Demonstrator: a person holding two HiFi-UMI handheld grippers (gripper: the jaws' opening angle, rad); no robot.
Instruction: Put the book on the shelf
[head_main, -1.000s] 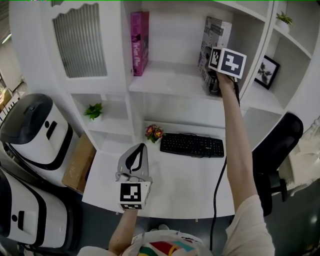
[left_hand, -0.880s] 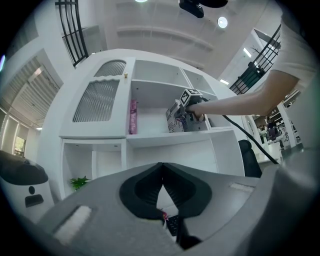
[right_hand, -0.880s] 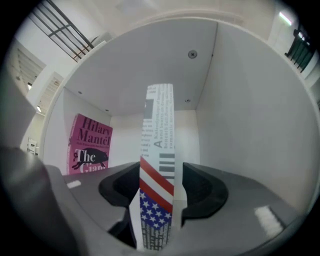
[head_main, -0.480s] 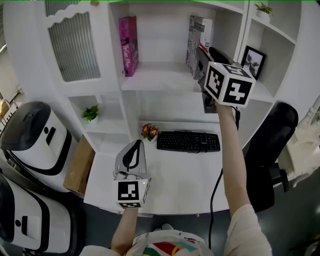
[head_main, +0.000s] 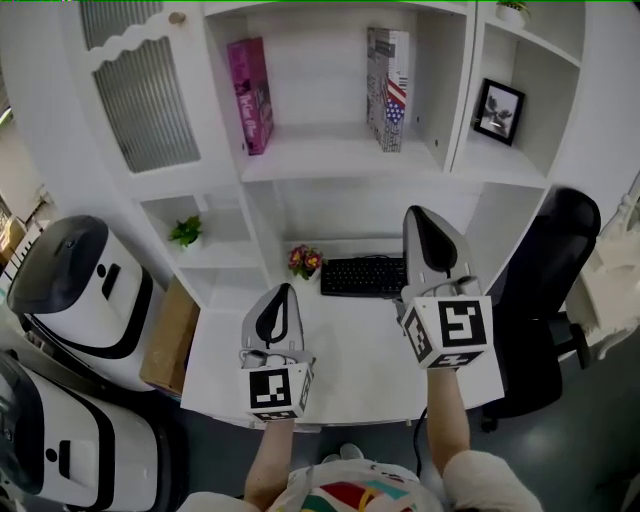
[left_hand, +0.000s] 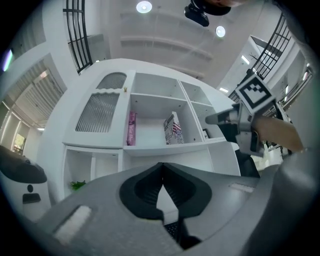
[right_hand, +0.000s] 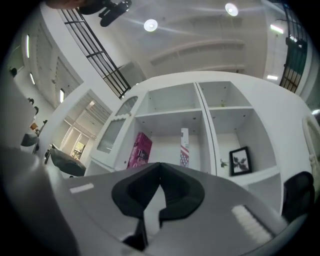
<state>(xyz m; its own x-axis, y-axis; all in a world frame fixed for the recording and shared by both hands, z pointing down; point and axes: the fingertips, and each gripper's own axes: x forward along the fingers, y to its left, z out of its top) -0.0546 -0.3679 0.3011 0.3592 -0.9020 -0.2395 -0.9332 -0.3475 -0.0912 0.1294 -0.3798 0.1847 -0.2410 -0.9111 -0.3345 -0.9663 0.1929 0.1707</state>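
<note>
The left gripper (left_hand: 161, 166) is seen with its jaws pressed together at the tips and nothing between them. The right gripper (right_hand: 159, 166) is likewise clenched. Its jaws have just been closing, and nothing is caught between them.

In the head view both grippers are held over the white desk (head_main: 350, 375), in the lower middle of the frame. The left one is nearer the desk's front edge. The right one sits higher in the frame, overlapping the right end of the black keyboard (head_main: 362, 276). The two are kept well apart, with bare desk between them.

The flag-patterned book (head_main: 388, 88) is stood upright on the shelf board (head_main: 330, 158), in the upper middle of the frame. It is close to the right wall of the middle compartment, but whether it touches that wall cannot be told. A pink book (head_main: 250, 95) is stood by the left wall of the same compartment. The wide stretch of board between the two books is left open.

A framed picture (head_main: 498, 111) is set in the next compartment to the right. A small flower pot (head_main: 305, 262) is placed just left of the keyboard. A black office chair (head_main: 555, 260) is seen beside the desk's right edge. A cardboard box (head_main: 165, 335) and white-and-black machines (head_main: 75, 280) are crowded along its left edge.
</note>
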